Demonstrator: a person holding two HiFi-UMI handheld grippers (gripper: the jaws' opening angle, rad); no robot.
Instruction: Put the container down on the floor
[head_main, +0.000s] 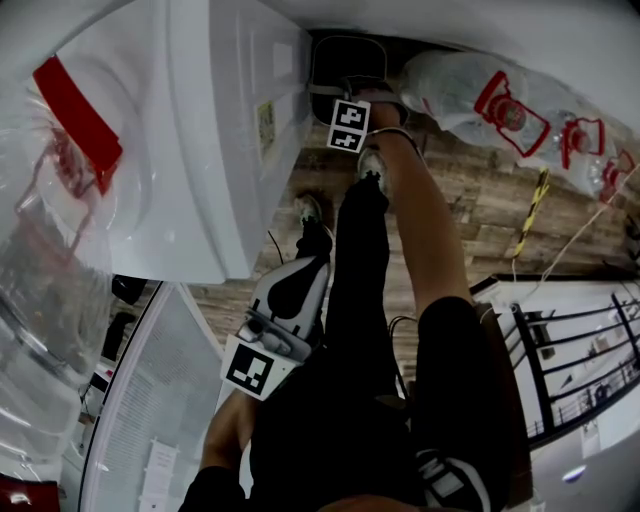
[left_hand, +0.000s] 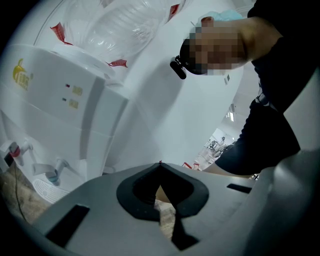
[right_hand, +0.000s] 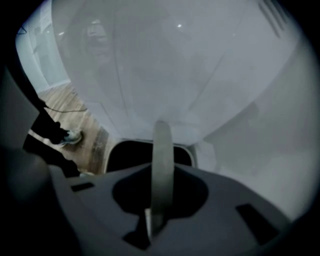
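Right gripper, head view: the right gripper (head_main: 350, 92) is held out at arm's length near the top of the frame, its marker cube facing up and its tips at the container (head_main: 345, 60).
Container, head view: a dark bin low down over the wooden floor (head_main: 470, 200), just beside the foot of the white water dispenser (head_main: 220, 130). I cannot tell whether it touches the floor.
Left gripper, head view: the left gripper (head_main: 308, 270) is held close to the person's body, well apart from the container.
Water bottles, head view: clear water bottles (head_main: 480, 95) with red caps lie on the floor to the right of the container.
Left gripper, left gripper view: the jaws of the left gripper (left_hand: 160, 167) are together with nothing between them. The dispenser (left_hand: 75, 110) stands to the left with its taps (left_hand: 55, 172) low down.
Right gripper, right gripper view: the right gripper (right_hand: 160, 167) is clamped on the container's thin grey handle (right_hand: 161, 145), which runs upright between the jaws.
Container, right gripper view: its dark opening (right_hand: 130, 155) shows just behind the jaws, with pale surfaces all around.
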